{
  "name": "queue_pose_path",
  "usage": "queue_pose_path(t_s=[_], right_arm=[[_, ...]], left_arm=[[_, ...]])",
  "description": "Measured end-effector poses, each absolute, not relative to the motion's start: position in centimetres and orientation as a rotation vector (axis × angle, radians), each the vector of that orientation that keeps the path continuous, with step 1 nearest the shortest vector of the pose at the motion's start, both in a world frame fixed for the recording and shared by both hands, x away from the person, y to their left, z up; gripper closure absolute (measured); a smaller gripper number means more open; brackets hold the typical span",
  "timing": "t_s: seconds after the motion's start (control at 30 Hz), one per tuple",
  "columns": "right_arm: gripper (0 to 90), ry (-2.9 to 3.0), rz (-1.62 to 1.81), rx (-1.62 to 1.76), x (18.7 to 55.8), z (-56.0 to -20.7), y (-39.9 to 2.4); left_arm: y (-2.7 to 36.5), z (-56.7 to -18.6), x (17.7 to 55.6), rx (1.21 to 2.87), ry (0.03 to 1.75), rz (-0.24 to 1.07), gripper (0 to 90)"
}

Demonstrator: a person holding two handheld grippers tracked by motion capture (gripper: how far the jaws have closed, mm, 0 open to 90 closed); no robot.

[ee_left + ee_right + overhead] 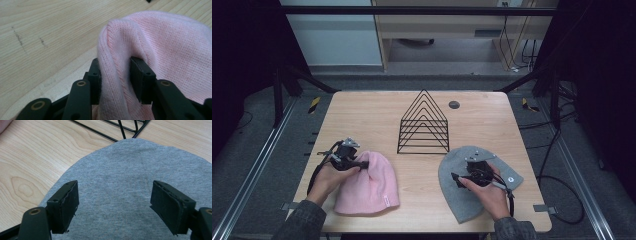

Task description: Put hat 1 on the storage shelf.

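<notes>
A pink knit beanie [371, 185] lies at the front left of the wooden table [372, 115]. My left gripper [362, 164] is at its upper left edge. In the left gripper view the jaws [115, 72] pinch a raised fold of the pink beanie [170, 50], with both pads pressing into the knit. A grey beanie [449, 170] lies flat at the front right. My right gripper [456, 180] hovers over it, pointing left. In the right gripper view its jaws [115, 202] stand wide apart above the grey beanie [125, 170], with nothing between them.
A black wire rack [424, 125] of nested triangles stands at the table's centre, just behind both beanies; its base rods [120, 127] lie close to the grey beanie's crown. A small dark round cap [454, 104] sits in the tabletop at the back.
</notes>
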State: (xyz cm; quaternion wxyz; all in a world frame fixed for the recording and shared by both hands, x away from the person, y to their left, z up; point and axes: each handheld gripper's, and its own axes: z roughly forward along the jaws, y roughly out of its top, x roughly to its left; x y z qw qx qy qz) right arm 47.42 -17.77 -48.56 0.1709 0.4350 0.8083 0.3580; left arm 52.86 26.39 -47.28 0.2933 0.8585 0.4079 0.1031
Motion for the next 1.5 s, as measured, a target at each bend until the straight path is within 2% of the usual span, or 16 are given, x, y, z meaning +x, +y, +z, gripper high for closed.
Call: queue_pose_path(t_s=[0.43,0.8,1.5], right_arm=[[22.6,2.297,1.008,1.234,47.5,-48.5,-17.9],[22.6,2.272,1.012,1.24,47.4,-48.2,-18.1],[22.1,2.229,0.99,1.261,47.3,-48.0,-18.5]], left_arm=[[26.5,-47.0,52.6,2.264,1.093,0.283,76.3],[26.1,-43.6,50.0,2.18,0.967,0.449,76.9],[24.8,-39.1,47.9,2.099,0.841,0.435,78.6]])
